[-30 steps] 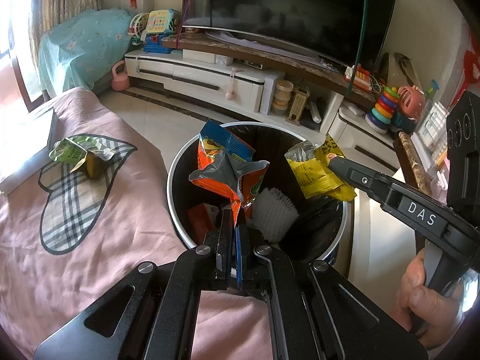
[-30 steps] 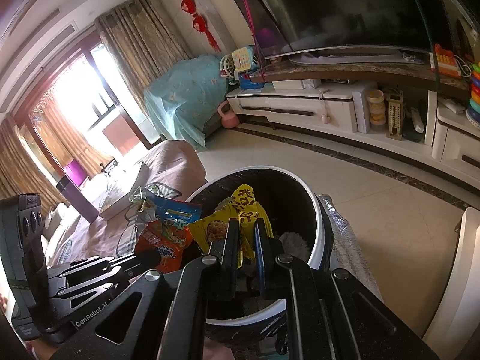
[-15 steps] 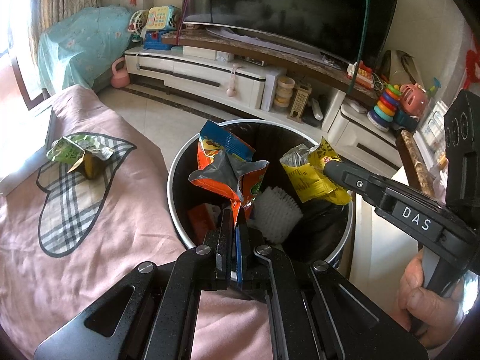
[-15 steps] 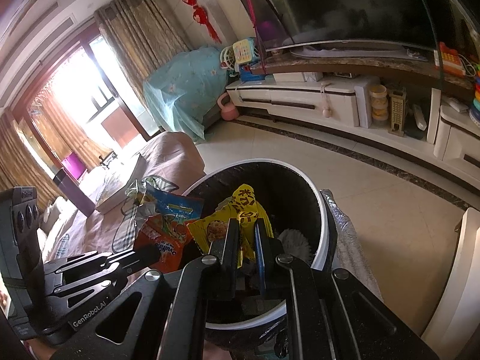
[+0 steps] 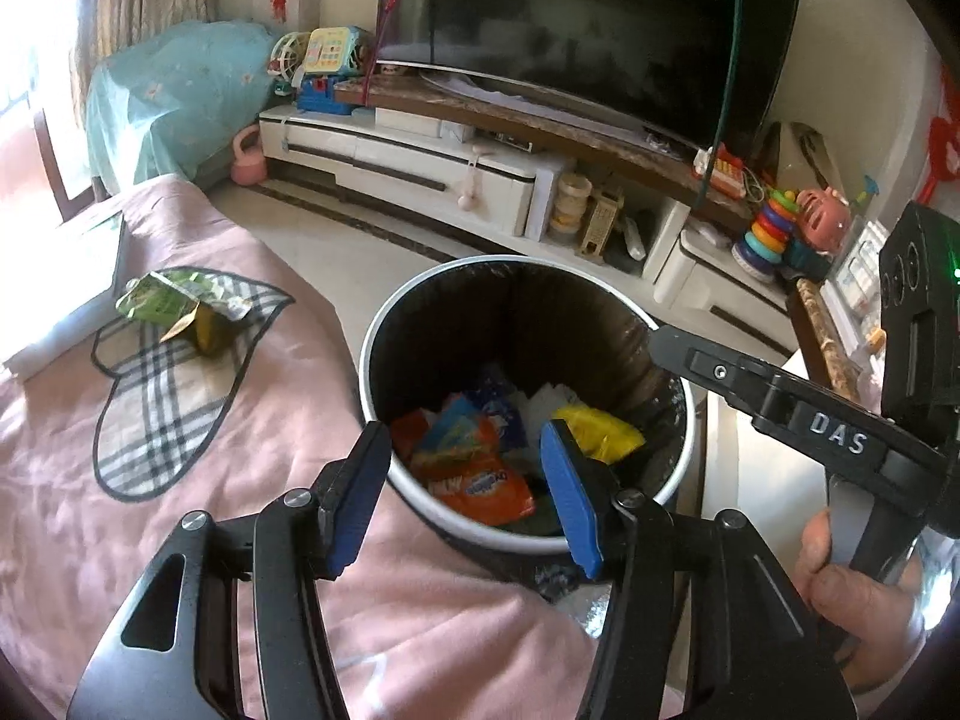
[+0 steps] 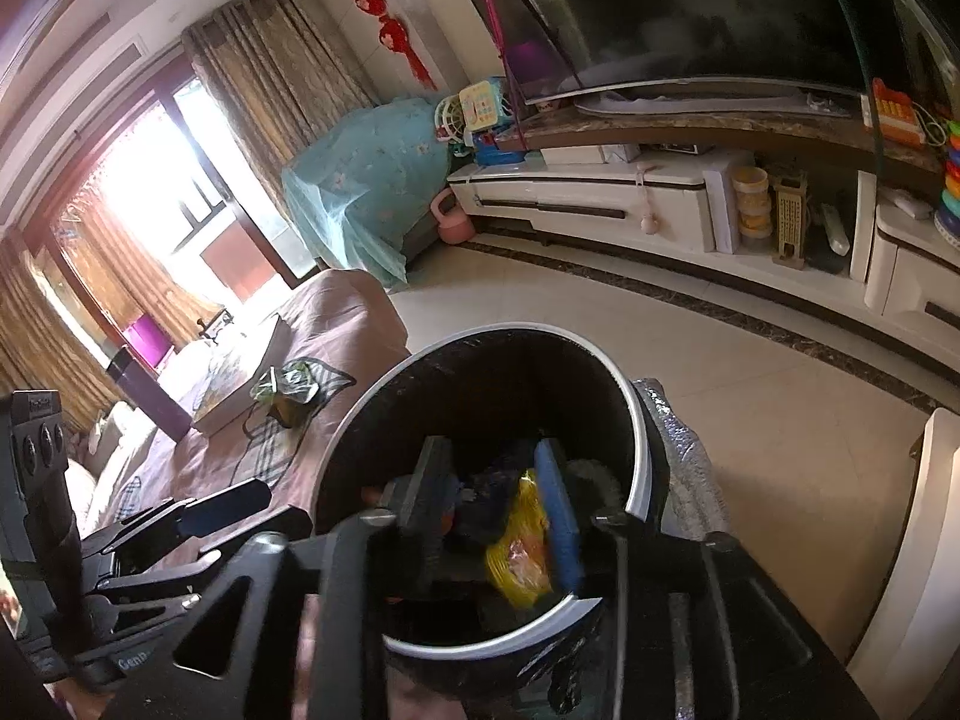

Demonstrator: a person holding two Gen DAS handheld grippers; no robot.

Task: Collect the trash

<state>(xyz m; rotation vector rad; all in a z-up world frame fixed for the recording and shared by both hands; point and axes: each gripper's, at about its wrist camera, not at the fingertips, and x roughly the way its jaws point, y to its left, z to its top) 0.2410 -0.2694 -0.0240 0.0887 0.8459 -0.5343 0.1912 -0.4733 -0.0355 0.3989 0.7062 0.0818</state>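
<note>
Left wrist view shows the left tongs [image 5: 465, 480] opening, nothing between them, above the round white-rimmed black bin [image 5: 384, 324], where the orange crinkled snack bag [image 5: 480, 483] lies. Right tongs [image 6: 498, 504] are opening too, the yellow crinkled wrapper [image 6: 519, 558] dropping free just inside the bin's rim. Keep both spread wide until everything clears; a green crumpled wrapper [image 5: 174, 309] waits on the pink blanket left of the bin.

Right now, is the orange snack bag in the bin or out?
In. The orange snack bag lies inside the bin on other wrappers; the opening left gripper has nothing between its jaws.
</note>
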